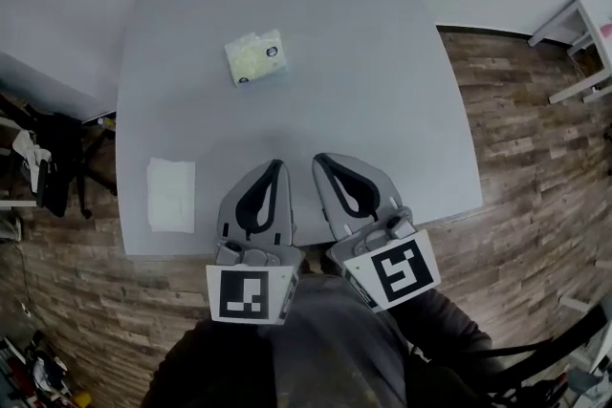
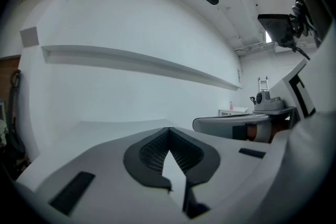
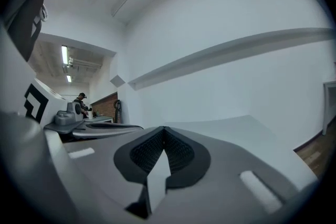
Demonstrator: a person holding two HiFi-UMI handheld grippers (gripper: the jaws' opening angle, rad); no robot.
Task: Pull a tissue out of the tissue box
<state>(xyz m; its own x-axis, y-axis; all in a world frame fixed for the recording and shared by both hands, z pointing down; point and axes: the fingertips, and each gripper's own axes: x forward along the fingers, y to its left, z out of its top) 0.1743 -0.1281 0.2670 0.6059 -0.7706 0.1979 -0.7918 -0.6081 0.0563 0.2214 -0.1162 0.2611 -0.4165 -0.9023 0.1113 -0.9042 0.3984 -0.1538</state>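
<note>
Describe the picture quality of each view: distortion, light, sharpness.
Head view: strong fisheye bends the table edges; the light is soft and even, and the tissue box is sharp with barely a shadow. Left gripper view: black rounded corners, pale low-contrast scene, the left gripper looming large. Right gripper view: the same dark corners, bright ceiling lamps at left, no glare on the right gripper.

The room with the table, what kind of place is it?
Probably a workshop or lab, not a home: a plain grey table with a tissue box, bare white walls, and a person at a far bench.
</note>
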